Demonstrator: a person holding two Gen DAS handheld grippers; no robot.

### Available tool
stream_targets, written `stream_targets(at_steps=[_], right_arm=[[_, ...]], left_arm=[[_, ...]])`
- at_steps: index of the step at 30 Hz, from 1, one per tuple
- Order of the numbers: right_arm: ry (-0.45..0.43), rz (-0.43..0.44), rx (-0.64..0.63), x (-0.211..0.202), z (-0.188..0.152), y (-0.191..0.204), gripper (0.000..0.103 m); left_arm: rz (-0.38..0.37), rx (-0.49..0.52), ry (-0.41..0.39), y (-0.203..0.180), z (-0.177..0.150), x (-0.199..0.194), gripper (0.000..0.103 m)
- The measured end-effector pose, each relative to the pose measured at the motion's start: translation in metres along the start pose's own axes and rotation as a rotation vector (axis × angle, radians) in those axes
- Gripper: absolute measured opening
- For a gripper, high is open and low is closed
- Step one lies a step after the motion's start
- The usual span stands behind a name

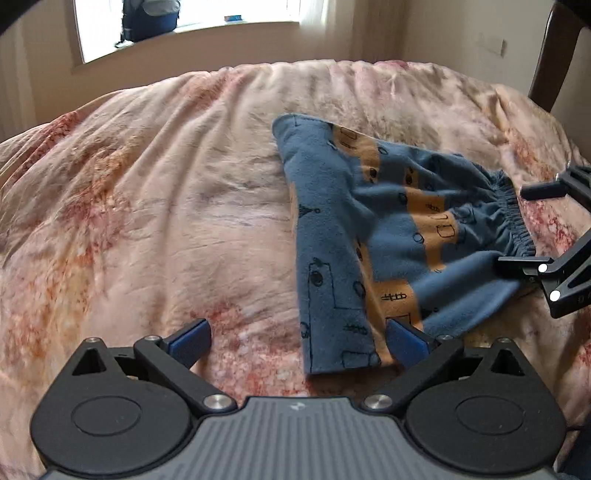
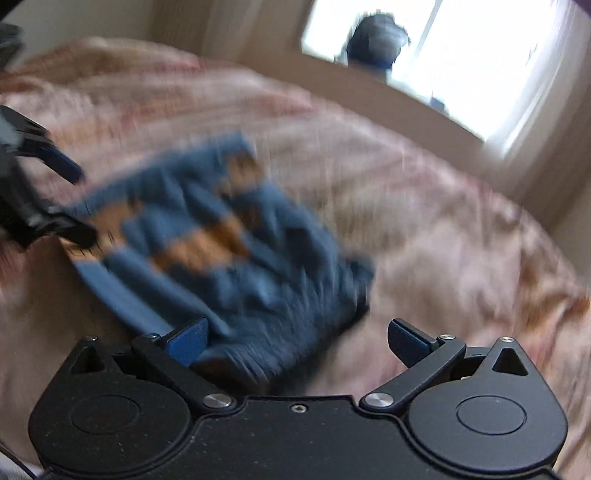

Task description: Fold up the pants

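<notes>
— Blue fleece pants (image 1: 362,236) with mustard-orange patches lie folded on a bed, on a pink and cream blotched bedspread (image 1: 155,206).

— Where are the two grippers?

— Left gripper (image 1: 297,341) sits at the near end of the pants, jaws spread wide; one blue pad rests over the bare bedspread, the other at the pants' near edge. Nothing is held between them.

— And the other one?

— Right gripper (image 2: 297,341) is also spread open, at the gathered elastic waistband (image 1: 511,218). Its own view is badly blurred, so I cannot tell whether a finger touches the cloth.

— Anything behind the bed?

— Bright window (image 1: 184,14), with a dark blue bag (image 1: 151,18) on its sill.
</notes>
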State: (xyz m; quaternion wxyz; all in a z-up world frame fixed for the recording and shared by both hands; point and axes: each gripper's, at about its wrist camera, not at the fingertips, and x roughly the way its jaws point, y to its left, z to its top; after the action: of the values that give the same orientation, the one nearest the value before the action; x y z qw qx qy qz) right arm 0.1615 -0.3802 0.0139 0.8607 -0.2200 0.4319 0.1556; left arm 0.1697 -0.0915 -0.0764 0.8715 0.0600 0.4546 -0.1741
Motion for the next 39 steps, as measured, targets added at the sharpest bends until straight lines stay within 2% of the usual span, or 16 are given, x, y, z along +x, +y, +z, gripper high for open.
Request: stream_targets(at_steps=[2, 5, 9, 12, 17, 24, 31, 36, 39], right_arm=[[-0.01, 0.016, 0.041, -0.002, -0.001, -0.005, 0.102], [-0.081, 0.006, 0.066, -0.017, 0.002, -0.008, 0.102], [-0.169, 0.008, 0.14, -0.027, 0.006, -0.016, 0.102], [-0.19, -0.006, 0.211, -0.025, 0.011, -0.027, 0.102], [-0.205, 0.01, 0.352, -0.015, 0.015, -0.048, 0.102], [-0.202, 0.073, 0.536, 0.018, 0.015, -0.074, 0.102], [-0.166, 0.119, 0.538, 0.049, 0.02, -0.082, 0.102], [-0.147, 0.153, 0.542, 0.059, 0.017, -0.079, 0.103], [-0.159, 0.19, 0.587, 0.059, 0.014, -0.08, 0.103]], left_arm=[[-0.009, -0.049, 0.003, 0.004, 0.002, -0.004, 0.103], [-0.021, -0.095, -0.014, 0.009, 0.002, -0.013, 0.103], [-0.017, -0.081, -0.07, 0.013, 0.0, -0.02, 0.103], [-0.023, -0.075, -0.089, 0.011, 0.004, -0.023, 0.103], [-0.03, -0.076, -0.133, 0.012, 0.012, -0.023, 0.103], [-0.033, -0.091, -0.134, 0.015, 0.02, -0.008, 0.103], [-0.022, -0.122, -0.112, 0.022, 0.023, 0.016, 0.103], [-0.067, -0.201, -0.122, 0.032, 0.016, 0.024, 0.103], [-0.102, -0.206, -0.131, 0.035, 0.014, 0.02, 0.102]])
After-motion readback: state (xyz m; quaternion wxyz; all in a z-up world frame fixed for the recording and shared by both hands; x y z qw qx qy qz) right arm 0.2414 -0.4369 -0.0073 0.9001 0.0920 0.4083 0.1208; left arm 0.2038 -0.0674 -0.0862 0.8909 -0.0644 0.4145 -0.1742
